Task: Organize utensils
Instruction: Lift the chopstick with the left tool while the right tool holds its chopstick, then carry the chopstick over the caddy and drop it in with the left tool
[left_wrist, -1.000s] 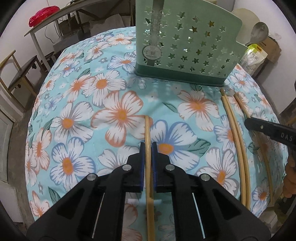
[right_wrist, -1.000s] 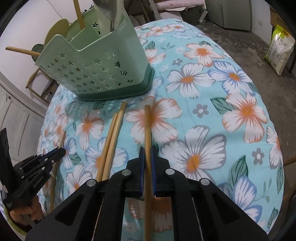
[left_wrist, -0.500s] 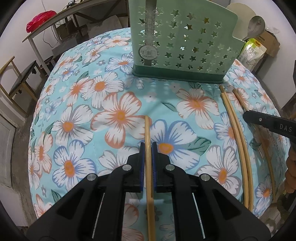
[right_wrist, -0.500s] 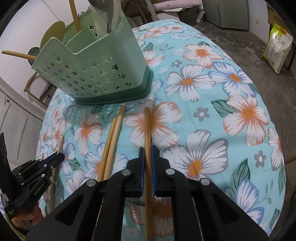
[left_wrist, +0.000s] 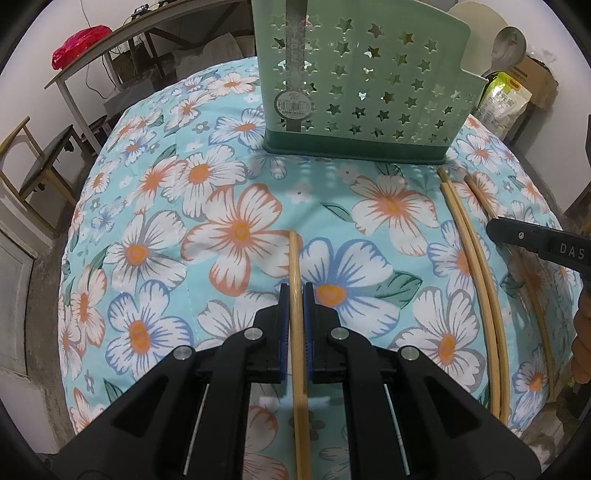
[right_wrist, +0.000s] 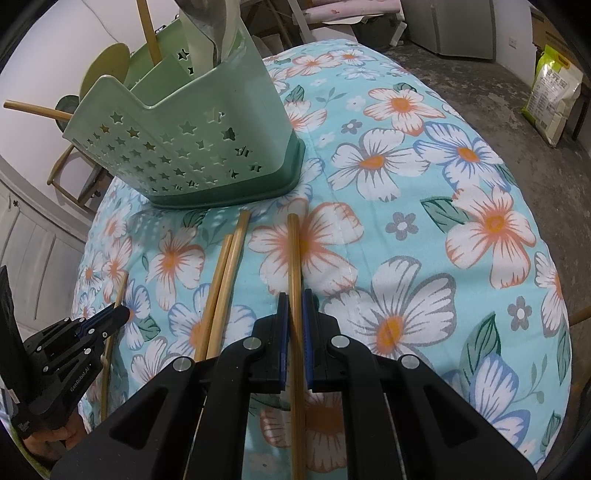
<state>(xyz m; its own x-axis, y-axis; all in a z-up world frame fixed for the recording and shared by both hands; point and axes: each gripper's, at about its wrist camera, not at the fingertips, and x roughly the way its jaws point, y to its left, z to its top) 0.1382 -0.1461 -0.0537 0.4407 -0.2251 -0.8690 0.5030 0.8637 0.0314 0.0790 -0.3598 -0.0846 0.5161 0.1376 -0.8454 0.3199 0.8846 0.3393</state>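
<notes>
A green star-punched utensil holder (left_wrist: 364, 85) stands at the far side of the floral-cloth table (left_wrist: 147, 206); it also shows in the right wrist view (right_wrist: 192, 147), with a wooden handle and a pale utensil in it. My left gripper (left_wrist: 295, 291) is shut on a bamboo chopstick (left_wrist: 294, 258). My right gripper (right_wrist: 294, 299) is shut on another bamboo chopstick (right_wrist: 294, 251). Two loose chopsticks (right_wrist: 225, 280) lie side by side between the grippers, also seen in the left wrist view (left_wrist: 476, 258). The right gripper's finger shows at the left view's right edge (left_wrist: 535, 243).
A metal ladle (left_wrist: 508, 44) and a green bag (left_wrist: 502, 99) sit behind the holder. A bench with a red bag (left_wrist: 79, 50) and a chair (left_wrist: 40, 158) stand at the left. A sack (right_wrist: 554, 99) sits on the floor at the right.
Both grippers have moved a little closer to the holder, each still shut on its chopstick. The loose chopsticks have not moved.
</notes>
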